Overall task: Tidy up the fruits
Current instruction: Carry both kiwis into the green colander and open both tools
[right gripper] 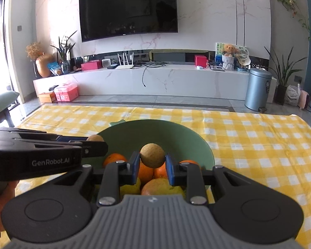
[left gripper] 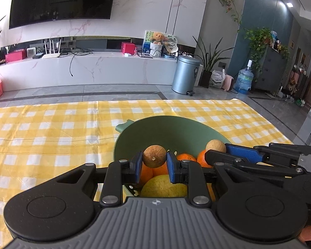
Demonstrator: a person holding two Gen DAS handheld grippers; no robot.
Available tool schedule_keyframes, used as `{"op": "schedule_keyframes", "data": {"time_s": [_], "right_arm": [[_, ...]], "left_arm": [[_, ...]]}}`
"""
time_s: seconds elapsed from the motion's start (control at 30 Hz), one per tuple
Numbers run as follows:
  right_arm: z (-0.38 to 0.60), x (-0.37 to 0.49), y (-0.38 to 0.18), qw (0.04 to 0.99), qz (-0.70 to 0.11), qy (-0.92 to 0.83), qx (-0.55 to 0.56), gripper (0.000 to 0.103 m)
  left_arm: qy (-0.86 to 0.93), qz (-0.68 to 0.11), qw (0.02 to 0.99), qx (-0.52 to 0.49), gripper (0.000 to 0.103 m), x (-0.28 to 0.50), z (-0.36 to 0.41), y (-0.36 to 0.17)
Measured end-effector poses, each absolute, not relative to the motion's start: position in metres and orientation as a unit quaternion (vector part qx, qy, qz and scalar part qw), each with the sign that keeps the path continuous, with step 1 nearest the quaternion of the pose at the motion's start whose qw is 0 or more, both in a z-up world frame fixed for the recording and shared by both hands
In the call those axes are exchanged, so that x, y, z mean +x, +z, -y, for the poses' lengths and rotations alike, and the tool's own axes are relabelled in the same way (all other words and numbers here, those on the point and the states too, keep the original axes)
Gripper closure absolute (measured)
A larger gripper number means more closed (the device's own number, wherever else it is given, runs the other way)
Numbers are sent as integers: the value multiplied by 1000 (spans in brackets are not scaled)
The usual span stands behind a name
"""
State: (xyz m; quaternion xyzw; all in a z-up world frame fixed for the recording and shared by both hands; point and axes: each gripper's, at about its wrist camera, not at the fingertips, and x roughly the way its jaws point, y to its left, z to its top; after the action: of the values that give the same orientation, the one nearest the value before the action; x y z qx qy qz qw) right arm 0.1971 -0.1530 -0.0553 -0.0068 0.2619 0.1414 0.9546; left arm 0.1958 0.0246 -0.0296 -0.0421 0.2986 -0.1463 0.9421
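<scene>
The left gripper (left gripper: 154, 161) pinches a small round brown fruit (left gripper: 154, 156) between its blue pads (left gripper: 172, 167), gripped at the fruit's widest part so it cannot roll out. The right gripper (right gripper: 152, 161) pinches a second brown fruit (right gripper: 152, 155) the same way. Both fruits hang just above the near side of a green bowl (left gripper: 165, 128), probably so they can either be lowered in or carried clear without knocking the pile.

In the left wrist view the right gripper comes in from the right edge, its fruit showing at the bowl's right side. In the right wrist view the left gripper enters from the left, with "GenRobot.AI" printed in pale letters on its black body. The 2 tools sit side by side and near each other over the bowl, not touching.

Below the held fruits the bowl holds several oranges (left gripper: 186, 157) and, nearer, larger yellow fruit (left gripper: 163, 186); a short handle-like lip juts from the bowl's far left rim. I judge the sorting is underway, the small brown ones being handled apart from the citrus.

The bowl rests on a yellow and white checked cloth (left gripper: 51, 134), bare to the left and far side. Beyond it stand a grey bin (left gripper: 185, 73) and a wall TV (right gripper: 128, 10); the TV's small logo is too small to read.
</scene>
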Motion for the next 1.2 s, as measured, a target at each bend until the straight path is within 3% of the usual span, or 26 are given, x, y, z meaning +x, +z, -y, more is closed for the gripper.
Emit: {"op": "schedule_keyframes", "data": {"time_s": [1.2], "right_arm": [[135,233,-77,942,-310,120,-34,77]], "left_arm": [[-148,-325,934,3,75,217,-20,-51]]}}
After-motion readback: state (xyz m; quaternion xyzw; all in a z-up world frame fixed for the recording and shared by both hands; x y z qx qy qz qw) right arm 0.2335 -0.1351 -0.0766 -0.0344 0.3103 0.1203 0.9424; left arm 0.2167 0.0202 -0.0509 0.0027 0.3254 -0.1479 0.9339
